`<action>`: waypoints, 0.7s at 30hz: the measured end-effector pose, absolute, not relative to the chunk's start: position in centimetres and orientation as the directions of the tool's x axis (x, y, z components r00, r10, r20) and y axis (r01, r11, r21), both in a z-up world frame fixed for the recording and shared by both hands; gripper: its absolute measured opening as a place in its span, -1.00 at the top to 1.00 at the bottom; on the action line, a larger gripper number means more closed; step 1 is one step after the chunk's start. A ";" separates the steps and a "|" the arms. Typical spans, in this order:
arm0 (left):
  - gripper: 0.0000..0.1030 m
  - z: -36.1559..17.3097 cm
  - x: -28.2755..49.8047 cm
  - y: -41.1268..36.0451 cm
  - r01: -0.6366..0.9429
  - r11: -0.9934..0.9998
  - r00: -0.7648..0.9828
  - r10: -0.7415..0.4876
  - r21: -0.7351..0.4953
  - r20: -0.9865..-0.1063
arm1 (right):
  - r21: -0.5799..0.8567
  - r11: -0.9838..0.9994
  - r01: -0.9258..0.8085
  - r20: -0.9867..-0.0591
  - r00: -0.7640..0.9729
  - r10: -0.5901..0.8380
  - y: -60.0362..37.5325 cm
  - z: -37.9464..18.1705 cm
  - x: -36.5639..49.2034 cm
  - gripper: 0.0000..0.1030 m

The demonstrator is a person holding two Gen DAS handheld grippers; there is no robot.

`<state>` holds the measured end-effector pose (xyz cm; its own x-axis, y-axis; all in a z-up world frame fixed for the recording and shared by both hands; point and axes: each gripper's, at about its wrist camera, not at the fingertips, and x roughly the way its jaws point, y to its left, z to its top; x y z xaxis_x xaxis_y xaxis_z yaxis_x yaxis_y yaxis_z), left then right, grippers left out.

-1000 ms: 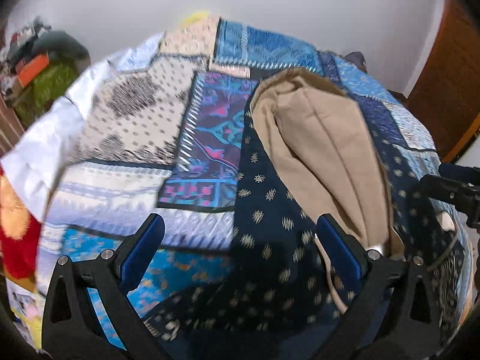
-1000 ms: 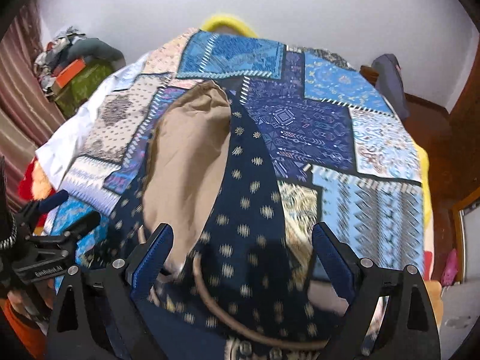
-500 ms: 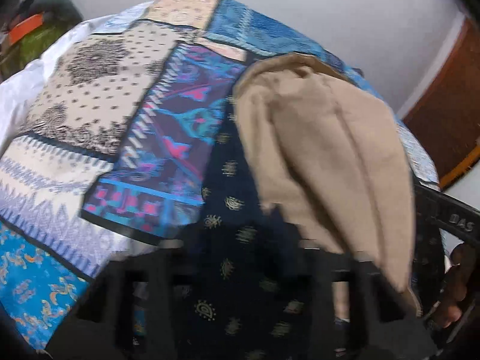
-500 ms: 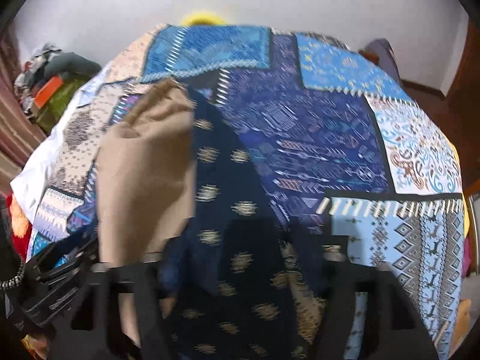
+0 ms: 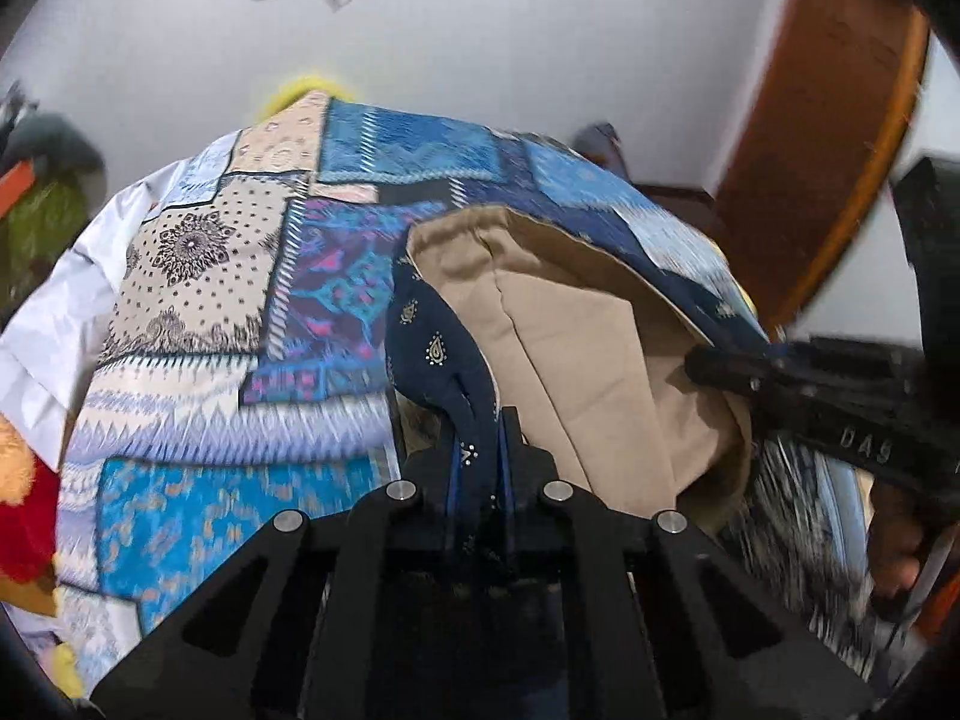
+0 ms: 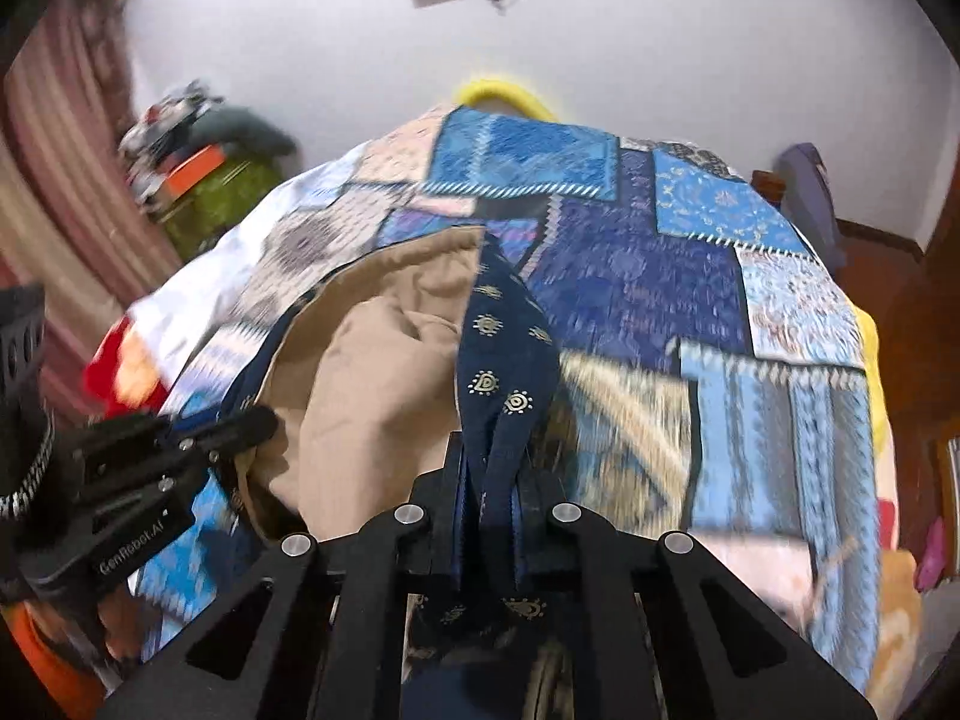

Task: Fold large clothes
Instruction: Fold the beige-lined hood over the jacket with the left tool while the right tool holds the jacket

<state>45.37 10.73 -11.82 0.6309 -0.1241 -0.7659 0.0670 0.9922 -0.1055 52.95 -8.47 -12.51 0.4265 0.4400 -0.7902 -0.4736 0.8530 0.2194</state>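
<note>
Left gripper (image 5: 480, 420) is clamped tight on a navy edge of the garment (image 5: 570, 324), jaws pressed together with the printed fabric pinched between them. Right gripper (image 6: 489, 456) likewise closed on a navy strip of the same garment, cloth running down between the jaws and bunching below them.

Garment is dark navy with small gold motifs, tan lining (image 6: 372, 360) facing up. It is lifted at the near end by both grippers; the far end rests on the patchwork bedspread (image 6: 648, 282). In the left wrist view the tan lining opens like a pocket between the two held edges, navy border curving round the far side. The right gripper shows in that view at the right edge (image 5: 780, 372), closed on the navy rim. The left gripper shows in the right wrist view at lower left (image 6: 198, 438), also at the garment's edge.

Bedspread is blue, purple and cream patches, covering the bed. White sheet (image 5: 54, 312) sticks out at the bed's left side. Red and orange plush item (image 5: 24, 516) at the left near edge. Yellow object (image 6: 498, 93) behind the far end of the bed, against the white wall (image 6: 660, 30). Clutter pile with a green box (image 6: 222, 192) in the left corner. Brown wooden door (image 5: 828, 138) on the right. Motion blur over much of both views.
</note>
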 end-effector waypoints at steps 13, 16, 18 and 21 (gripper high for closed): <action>0.77 -24.1 37.4 10.6 -0.042 0.992 0.387 -0.093 -0.118 -0.917 | -0.135 0.880 -0.456 -0.910 0.408 0.072 -13.0 -19.3 41.9 0.82; 0.69 -24.4 36.8 11.3 -0.062 0.988 0.414 -0.103 -0.141 -0.904 | -0.108 0.878 -0.465 -0.914 0.394 0.096 -14.5 -20.4 41.3 0.74; 0.68 -24.6 36.5 11.4 -0.075 0.987 0.426 -0.097 -0.142 -0.900 | -0.163 0.880 -0.447 -0.905 0.422 0.047 -15.2 -20.2 41.1 0.07; 0.66 -24.5 35.9 11.2 -0.077 0.989 0.437 -0.078 -0.123 -0.896 | -0.261 0.873 -0.412 -0.860 0.511 -0.016 -16.3 -19.8 40.8 -0.80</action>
